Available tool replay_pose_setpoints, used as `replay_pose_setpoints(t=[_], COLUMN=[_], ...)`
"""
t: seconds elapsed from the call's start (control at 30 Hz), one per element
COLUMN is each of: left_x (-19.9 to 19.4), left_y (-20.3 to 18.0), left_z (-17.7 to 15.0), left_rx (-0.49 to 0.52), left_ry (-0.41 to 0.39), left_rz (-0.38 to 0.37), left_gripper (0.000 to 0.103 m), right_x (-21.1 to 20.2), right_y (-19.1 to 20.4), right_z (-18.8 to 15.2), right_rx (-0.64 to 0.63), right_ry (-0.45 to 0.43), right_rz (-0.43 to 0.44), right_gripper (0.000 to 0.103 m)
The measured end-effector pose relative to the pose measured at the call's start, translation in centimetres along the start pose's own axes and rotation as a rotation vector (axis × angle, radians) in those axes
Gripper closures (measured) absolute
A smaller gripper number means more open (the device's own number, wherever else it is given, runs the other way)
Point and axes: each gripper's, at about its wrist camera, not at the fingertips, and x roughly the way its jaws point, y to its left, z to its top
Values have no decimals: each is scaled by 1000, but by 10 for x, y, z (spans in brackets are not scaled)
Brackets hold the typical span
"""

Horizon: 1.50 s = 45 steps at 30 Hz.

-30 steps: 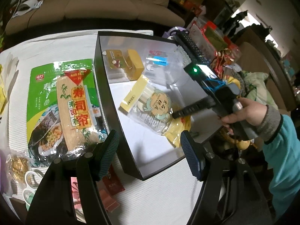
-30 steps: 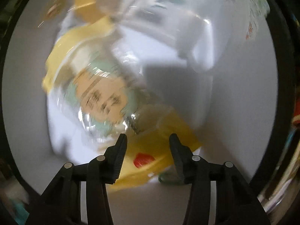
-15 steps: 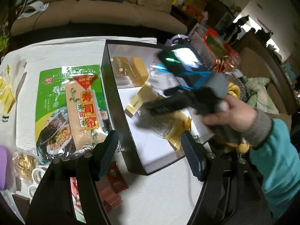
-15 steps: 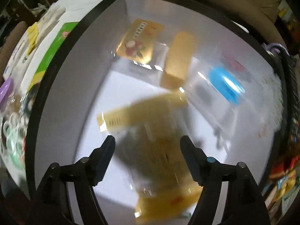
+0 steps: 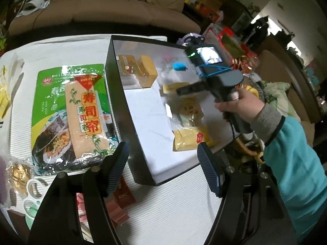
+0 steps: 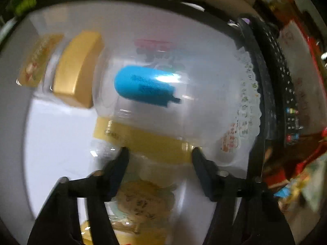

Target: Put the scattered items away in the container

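Over the box [image 5: 130, 110], your right gripper [image 6: 159, 153] points steeply down, empty jaws closing; yellow-headed packet [image 5: 190, 122] runs twelve to six.

Left tool [image 5: 162, 163] open, right tool [image 6: 159, 159] closing, empty

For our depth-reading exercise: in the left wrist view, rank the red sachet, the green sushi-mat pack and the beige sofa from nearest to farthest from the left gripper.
1. Red sachet, beside the left gripper's left finger.
2. Green sushi-mat pack, farther up the table, left of the box.
3. Beige sofa, beyond the table, at the top.
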Motion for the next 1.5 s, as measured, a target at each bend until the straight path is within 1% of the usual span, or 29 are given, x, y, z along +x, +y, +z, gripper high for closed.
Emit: replay_pose_setpoints(t=[0.03, 0.1, 0.13, 0.2, 0.23, 0.27, 0.33, 0.37, 0.47, 0.5, 0.53, 0.6, 0.63, 0.67, 0.73, 0.8, 0.83, 0.87, 0.9, 0.93, 0.97, 1.0, 1.07, 1.13, 1.2, 1.23, 1.33, 1.43, 1.5], left_x=[1, 2, 2, 1, 1, 1, 2, 2, 4, 4, 4, 3, 4, 4, 7, 9, 10, 11, 12, 14, 18, 24, 38, 54, 74, 84, 119, 156, 178], left_y=[-1, -5, -7, -9, -11, -12, -16, -18, -26, -28, -30, -31, -30, -29, -27, -24, -23, -22, -22, -23, -25, -28, -36, -45, -53, -56, -66, -70, -70], left_z=[0, -1, 0, 0, 1, 2, 3, 4, 4, 4, 3, 3, 3, 2, 2, 2, 2, 1, 1, 1, 1, 3, 11, 21, 34, 39, 54, 60, 61], left_rx=[0, 5, 9, 13, 13, 13, 14, 15, 23, 28, 34, 38, 37, 36, 36, 27, 21, 17, 14, 12, 12, 12, 16, 6, -28, -43, -72, -87, -107], left_ry=[3, 5, 5, 3, 3, 3, 0, 0, -1, 0, 2, 5, 8, 11, 18, 19, 19, 19, 20, 26, 36, 50, 84, 115, 144, 157, 224, 311, 370], left_rz=[-2, -3, -1, 0, -1, -2, -10, -14, -26, -29, -29, -24, -23, -22, -18, -16, -19, -24, -31, -37, -43, -49, -62, -84, -109, -115, -101, -30, -3], left_gripper=[36, 36, 36, 36, 36, 36, 36, 36, 36, 36, 36, 36, 36, 36, 34, 32, 32, 32, 31, 30, 28, 24, 24, 24, 24, 24, 26, 26, 26], right_x=[-3, -14, -24, -44, -52, -55, -47, -38, -15, -7, -1, -4, -6, -6, -8, -15, -21, -30, -44, -58, -72, -91, -129, -157, -185, -191, -177, -204, -210], right_y=[-4, -12, -17, -23, -25, -22, 11, 23, 52, 63, 69, 73, 72, 69, 59, 47, 42, 35, 27, 19, 13, 6, -1, -3, -21, -20, -21, -39, -45], right_z=[-1, -5, -8, -16, -20, -25, -41, -60, -92, -98, -98, -91, -87, -85, -83, -85, -87, -90, -93, -96, -100, -106, -119, -120, -130, -137, -150, -156, -161], right_rx=[9, 24, 28, 10, -7, -24, -80, -106, -194, -216, -242, -262, -261, -258, -235, -212, -203, -178, -139, -108, -87, -74, -53, -21, 7, 16, 32, 26, 22], right_ry=[7, 19, 6, -24, -33, -19, 58, 89, 177, 197, 194, 148, 134, 136, 142, 118, 99, 82, 57, 30, -2, -42, -113, -180, -245, -267, -306, -332, -337], right_rz=[54, 161, 186, 196, 186, 179, 180, 155, 40, 10, -19, -46, -54, -59, -39, -19, 2, 47, 113, 156, 176, 195, 257, 312, 349, 364, 389, 398, 406], right_gripper=[48, 48, 47, 43, 41, 41, 41, 41, 45, 48, 48, 50, 55, 56, 58, 57, 58, 60, 60, 57, 56, 56, 54, 48, 44, 44, 43, 43, 43])
